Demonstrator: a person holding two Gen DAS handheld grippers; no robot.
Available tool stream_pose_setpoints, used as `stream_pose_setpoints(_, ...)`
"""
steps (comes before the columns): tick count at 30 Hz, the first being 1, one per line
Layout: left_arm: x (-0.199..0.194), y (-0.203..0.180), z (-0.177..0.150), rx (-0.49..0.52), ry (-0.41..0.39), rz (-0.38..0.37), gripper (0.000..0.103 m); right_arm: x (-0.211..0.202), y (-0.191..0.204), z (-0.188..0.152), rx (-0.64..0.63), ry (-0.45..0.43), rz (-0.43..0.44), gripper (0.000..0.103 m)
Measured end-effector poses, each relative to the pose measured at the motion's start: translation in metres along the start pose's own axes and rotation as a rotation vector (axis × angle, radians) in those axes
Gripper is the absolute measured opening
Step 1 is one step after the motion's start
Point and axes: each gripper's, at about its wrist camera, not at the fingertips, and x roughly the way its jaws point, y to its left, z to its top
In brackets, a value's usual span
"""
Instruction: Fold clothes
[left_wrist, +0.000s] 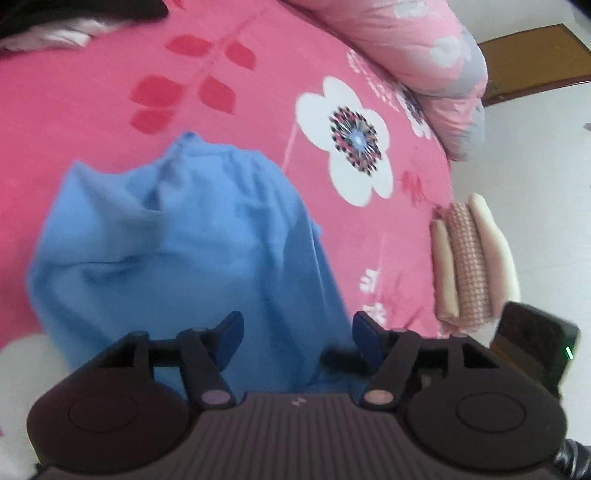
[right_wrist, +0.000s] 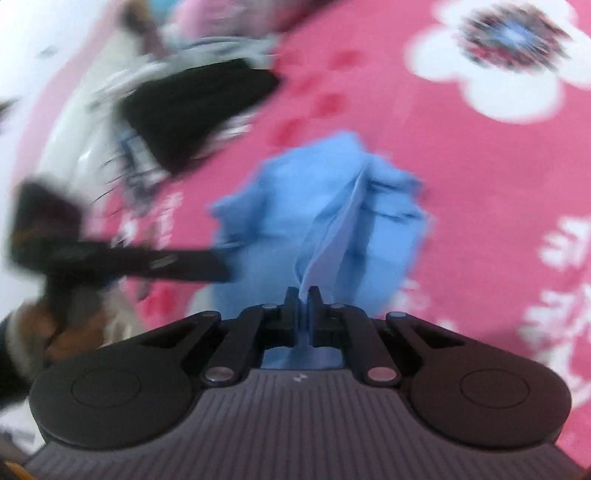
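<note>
The left claw (left_wrist: 297, 332) stands released, its two blue-tipped fingers (left_wrist: 231, 332) spread wide with nothing pinched between them. Directly ahead of it and partly beneath its fingers lies the crumpled light-blue cloth garment (left_wrist: 177, 236), heaped in soft folds on the pink bedsheet printed with white flowers and red leaves (left_wrist: 110, 99). Ahead and to the right of the left claw, at the edge of the bed, sits a stack of folded beige and pink-checked cloths (left_wrist: 469, 258). Farther ahead on the right lies a rolled pink quilt with grey flower print (left_wrist: 424, 55). At the far left ahead, a dark garment (left_wrist: 74, 14) is only partly visible.

The right claw (right_wrist: 303, 295) is clenched on a raised fold of the same light-blue garment (right_wrist: 325, 206), the cloth rising between its black fingers (right_wrist: 291, 306) and fanning out ahead of them onto the pink bedsheet (right_wrist: 461, 229). The view is blurred. To the left of the right claw, the other gripper's dark body (right_wrist: 122, 258) reaches toward the garment's edge. Ahead and left lies a black folded garment (right_wrist: 195, 107) on top of pale cloth.
</note>
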Motion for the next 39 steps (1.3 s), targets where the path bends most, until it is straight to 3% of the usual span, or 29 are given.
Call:
stream_pose_setpoints(4,0.001,0.003,0.002,-0.003,0.017,0.013,0.067,0.007,0.047,-0.013,-0.178,0.069,0.064,0.003)
stream_pose_setpoints(6,-0.006,0.009,-0.002,0.000,0.007,0.071,0.057,0.017,0.072,-0.021,-0.264,0.108,0.099,0.003)
stream_pose_setpoints(7,-0.010,0.014,-0.004,-0.002,0.007,0.102,0.045,0.024,0.084,-0.025,-0.302,0.125,0.114,0.003)
stream_pose_setpoints(8,-0.016,0.022,-0.007,-0.008,0.008,0.134,0.026,0.031,0.095,-0.030,-0.341,0.140,0.129,0.002)
stream_pose_setpoints(10,-0.029,0.035,-0.014,-0.016,-0.005,0.201,0.003,0.044,0.119,-0.039,-0.416,0.164,0.158,0.002)
stream_pose_setpoints(16,-0.080,0.067,-0.029,-0.038,-0.101,0.393,0.000,0.066,0.166,-0.057,-0.562,0.165,0.203,0.003)
stream_pose_setpoints(19,-0.101,0.084,-0.028,-0.063,-0.139,0.435,0.000,0.068,0.170,-0.057,-0.557,0.160,0.209,0.003)
stream_pose_setpoints(21,-0.107,0.089,-0.026,-0.081,-0.138,0.387,0.002,0.069,0.170,-0.054,-0.543,0.157,0.212,0.003)
stream_pose_setpoints(22,-0.105,0.087,-0.024,-0.081,-0.122,0.345,0.013,0.072,0.170,-0.052,-0.543,0.159,0.212,0.003)
stream_pose_setpoints(23,-0.102,0.086,-0.022,-0.081,-0.105,0.304,0.036,0.074,0.171,-0.052,-0.545,0.163,0.212,0.003)
stream_pose_setpoints(24,-0.100,0.084,-0.019,-0.081,-0.089,0.262,0.050,0.076,0.174,-0.053,-0.553,0.173,0.215,0.003)
stream_pose_setpoints(25,-0.094,0.081,-0.017,-0.061,-0.054,0.241,0.074,0.080,0.177,-0.055,-0.568,0.191,0.228,0.003)
stream_pose_setpoints(26,-0.082,0.078,-0.014,-0.034,0.001,0.228,0.081,0.085,0.183,-0.058,-0.590,0.207,0.243,0.003)
stream_pose_setpoints(30,-0.035,0.078,-0.012,0.001,0.149,0.270,0.080,0.083,0.206,-0.077,-0.683,0.242,0.327,0.003)
stream_pose_setpoints(31,-0.025,0.081,-0.013,-0.005,0.180,0.284,0.074,0.081,0.210,-0.080,-0.696,0.244,0.343,0.003)
stream_pose_setpoints(33,-0.012,0.085,-0.018,0.010,0.223,0.334,0.050,0.075,0.212,-0.085,-0.694,0.237,0.353,0.004)
stream_pose_setpoints(34,-0.007,0.086,-0.021,0.024,0.235,0.363,0.031,0.073,0.211,-0.086,-0.685,0.232,0.348,0.005)
stream_pose_setpoints(35,-0.005,0.087,-0.022,0.035,0.235,0.387,0.020,0.071,0.208,-0.086,-0.672,0.225,0.337,0.006)
stream_pose_setpoints(39,-0.017,0.087,-0.027,0.072,0.170,0.440,0.009,0.055,0.182,-0.073,-0.558,0.203,0.250,0.008)
